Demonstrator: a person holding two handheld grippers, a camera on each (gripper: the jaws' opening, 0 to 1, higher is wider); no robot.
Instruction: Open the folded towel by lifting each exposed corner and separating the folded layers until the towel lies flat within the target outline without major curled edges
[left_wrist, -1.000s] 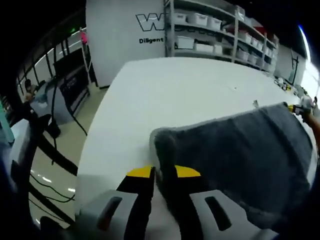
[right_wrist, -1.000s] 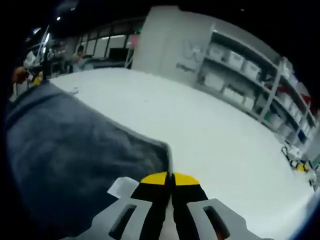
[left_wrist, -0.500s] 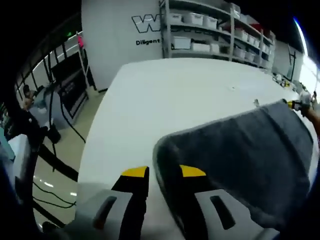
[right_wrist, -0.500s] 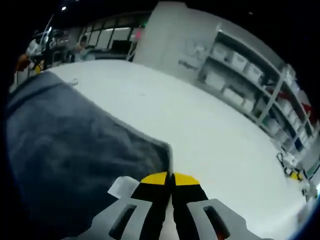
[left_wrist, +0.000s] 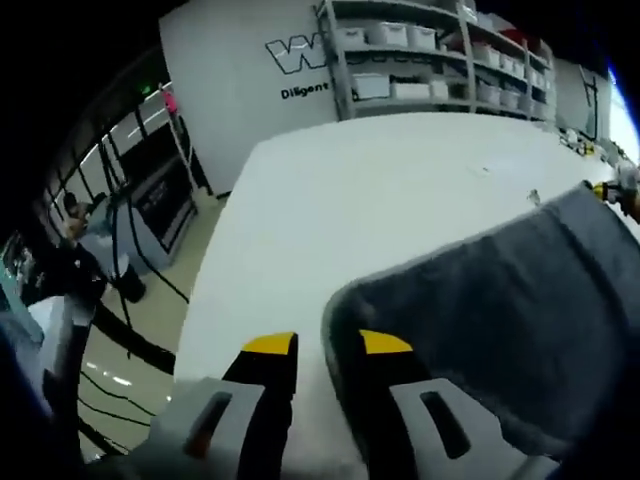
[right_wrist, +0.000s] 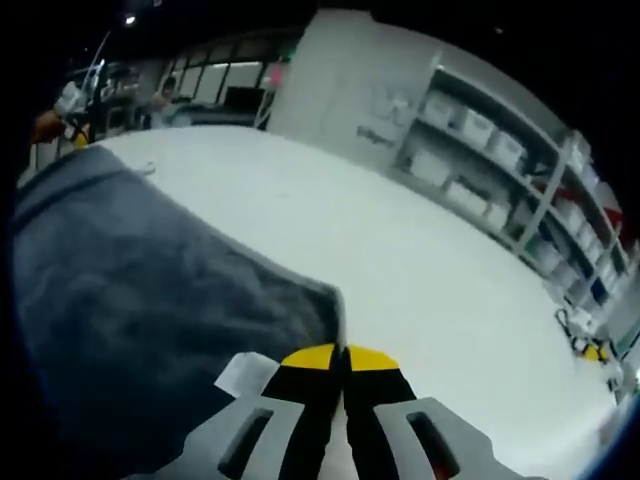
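Left gripper (left_wrist: 327, 343) with jaws parted around a corner of the grey towel (left_wrist: 490, 320); right gripper (right_wrist: 341, 355) clenched on another corner, towel (right_wrist: 130, 290) spreading over the white table (right_wrist: 400, 270).

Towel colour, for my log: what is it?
Dark grey towel, plain with no pattern, clearest in the right gripper view.

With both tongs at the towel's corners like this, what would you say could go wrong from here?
1. The left tongs stand open with the gray towel edge in the gap, so that corner may slip free and the towel sag or refold on one side.
2. The right tongs are shut on the towel's corner right at the hem; a hard pull might tear it loose.
3. The towel hangs over the white table, so laying it down unevenly could leave curled edges.
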